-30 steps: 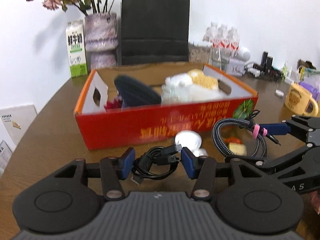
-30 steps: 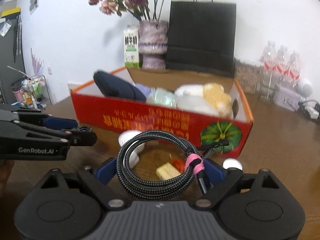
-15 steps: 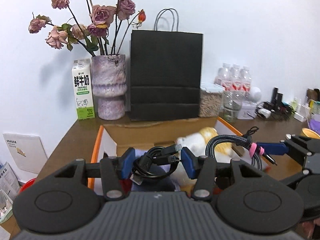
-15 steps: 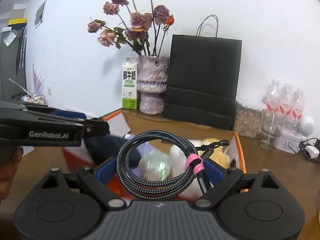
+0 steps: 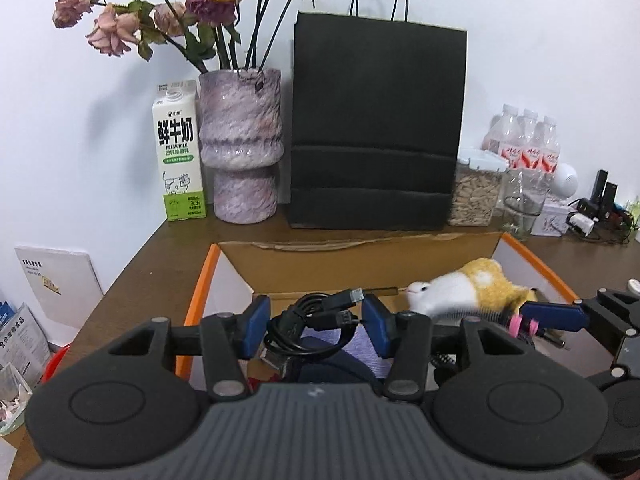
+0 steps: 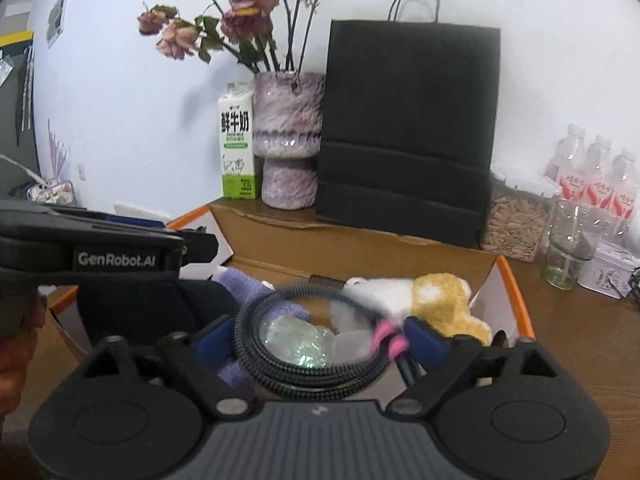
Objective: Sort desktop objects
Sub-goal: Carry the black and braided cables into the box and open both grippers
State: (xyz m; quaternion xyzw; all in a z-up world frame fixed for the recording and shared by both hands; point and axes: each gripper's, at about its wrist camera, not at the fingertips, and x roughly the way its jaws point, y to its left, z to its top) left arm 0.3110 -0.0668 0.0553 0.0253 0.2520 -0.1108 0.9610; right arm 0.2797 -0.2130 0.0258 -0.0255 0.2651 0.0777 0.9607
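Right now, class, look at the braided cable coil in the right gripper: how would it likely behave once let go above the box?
The braided cable coil probably stays looped, since a pink tie binds it. It looks flexible rather than stiff, so it would likely slump onto the plush toy in the box rather than roll.

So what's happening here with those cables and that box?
A person is tidying a desk with two hand-held tongs. The left tongs grip a bundle of thin black cable; the right tongs, jaws closing, have a coiled braided cable between them. Both hang over the open cardboard box, which already holds a plush toy and other bits.
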